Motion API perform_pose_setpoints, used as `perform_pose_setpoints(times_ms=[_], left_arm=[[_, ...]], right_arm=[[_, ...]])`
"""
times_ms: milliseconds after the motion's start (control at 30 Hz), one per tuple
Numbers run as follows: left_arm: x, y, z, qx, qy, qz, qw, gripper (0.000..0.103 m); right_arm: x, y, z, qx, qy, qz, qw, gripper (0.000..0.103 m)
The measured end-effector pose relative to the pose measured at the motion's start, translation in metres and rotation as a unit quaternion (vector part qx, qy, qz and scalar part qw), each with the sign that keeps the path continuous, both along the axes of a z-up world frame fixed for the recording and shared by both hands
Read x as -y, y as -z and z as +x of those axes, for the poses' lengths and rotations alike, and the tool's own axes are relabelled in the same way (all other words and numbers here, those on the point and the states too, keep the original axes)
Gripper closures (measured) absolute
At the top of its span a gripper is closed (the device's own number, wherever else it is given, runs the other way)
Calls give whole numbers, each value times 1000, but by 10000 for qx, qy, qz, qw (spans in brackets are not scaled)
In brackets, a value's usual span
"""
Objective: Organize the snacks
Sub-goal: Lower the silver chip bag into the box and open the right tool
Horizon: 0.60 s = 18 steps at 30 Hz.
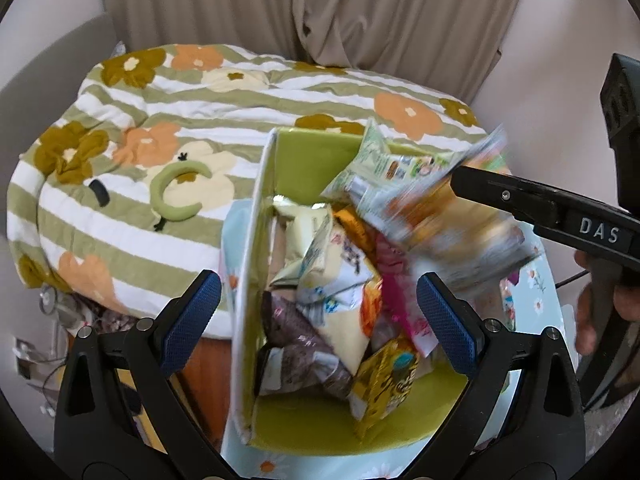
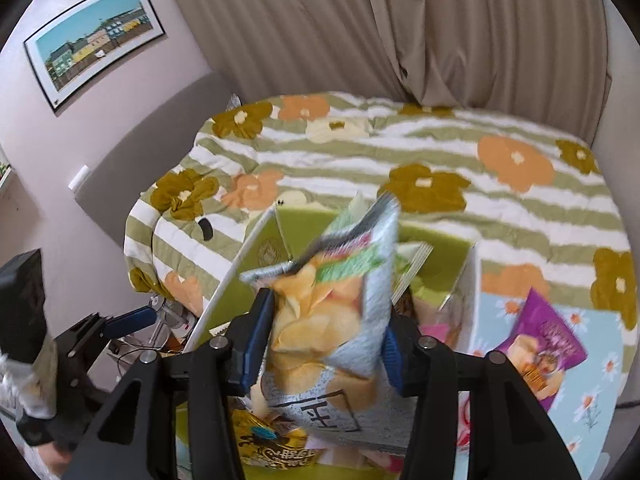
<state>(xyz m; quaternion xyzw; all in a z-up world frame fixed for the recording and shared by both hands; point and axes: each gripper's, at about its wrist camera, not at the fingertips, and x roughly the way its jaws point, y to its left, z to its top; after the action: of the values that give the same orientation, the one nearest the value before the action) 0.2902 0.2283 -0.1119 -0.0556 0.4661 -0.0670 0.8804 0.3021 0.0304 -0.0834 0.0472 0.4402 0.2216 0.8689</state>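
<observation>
My right gripper (image 2: 324,344) grasps a chip bag (image 2: 332,312), pale with golden crisps printed on it, tilted over the green box (image 1: 304,156) of snack packets (image 1: 332,280) on the table (image 2: 600,360). My left gripper (image 1: 318,316) hangs released above the box, pointing steeply down. The bag is motion-blurred, its lettering unreadable; a purple bag (image 2: 540,344) lies beside the box.
</observation>
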Motion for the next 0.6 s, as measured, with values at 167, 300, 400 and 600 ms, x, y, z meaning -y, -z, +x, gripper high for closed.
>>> perform_pose_setpoints(times_ms=[167, 300, 400, 600], left_arm=[[-8, 7, -16, -82, -62, -38, 9999, 5], [-6, 5, -23, -50, -47, -89, 9999, 5], [-3, -3, -30, 27, 10, -133, 9999, 5], [9, -31, -44, 348, 67, -227, 9991, 5]], right_arm=[[6, 9, -13, 88, 191, 152, 9997, 1], [11, 6, -29, 303, 213, -98, 9993, 1], [16, -1, -37, 355, 216, -159, 9990, 1], [30, -30, -66, 630, 260, -349, 9971, 1]])
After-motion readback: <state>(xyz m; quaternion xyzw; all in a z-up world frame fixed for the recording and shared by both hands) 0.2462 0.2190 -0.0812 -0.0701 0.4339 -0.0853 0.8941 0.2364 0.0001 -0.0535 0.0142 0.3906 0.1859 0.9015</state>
